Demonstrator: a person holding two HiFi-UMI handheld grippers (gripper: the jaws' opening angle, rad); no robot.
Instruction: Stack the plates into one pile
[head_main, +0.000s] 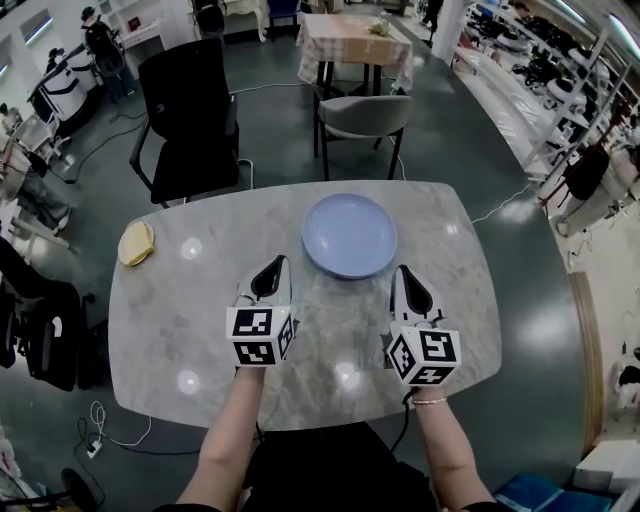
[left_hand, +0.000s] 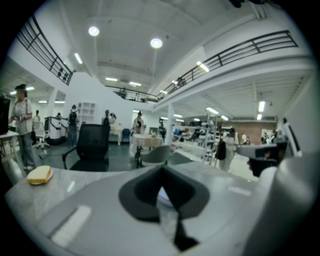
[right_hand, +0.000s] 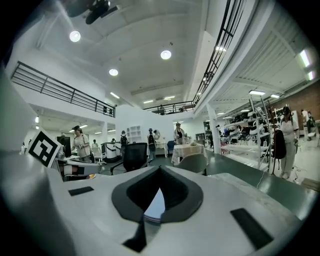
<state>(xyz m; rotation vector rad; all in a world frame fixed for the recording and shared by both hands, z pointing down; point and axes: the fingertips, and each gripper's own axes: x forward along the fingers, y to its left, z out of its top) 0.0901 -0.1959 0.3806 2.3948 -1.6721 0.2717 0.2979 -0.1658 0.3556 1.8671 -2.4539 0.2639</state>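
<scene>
A pale blue round plate (head_main: 349, 235) lies on the grey marble table (head_main: 180, 320), toward the far side of the middle. From above I cannot tell whether other plates lie under it. My left gripper (head_main: 276, 264) rests just left of the plate's near edge, and its jaws are shut and empty. To the right of that edge sits my right gripper (head_main: 402, 273), also shut with nothing in it. Each gripper view shows a sliver of the plate (left_hand: 163, 199) (right_hand: 154, 206) through the notch behind the shut jaws of the left gripper (left_hand: 161, 174) and the right gripper (right_hand: 159, 172).
A yellow sponge-like thing (head_main: 136, 243) lies near the table's left edge. A black office chair (head_main: 190, 120) and a grey chair (head_main: 362, 117) stand beyond the far edge. Cables and a power strip (head_main: 95, 448) lie on the floor at the left.
</scene>
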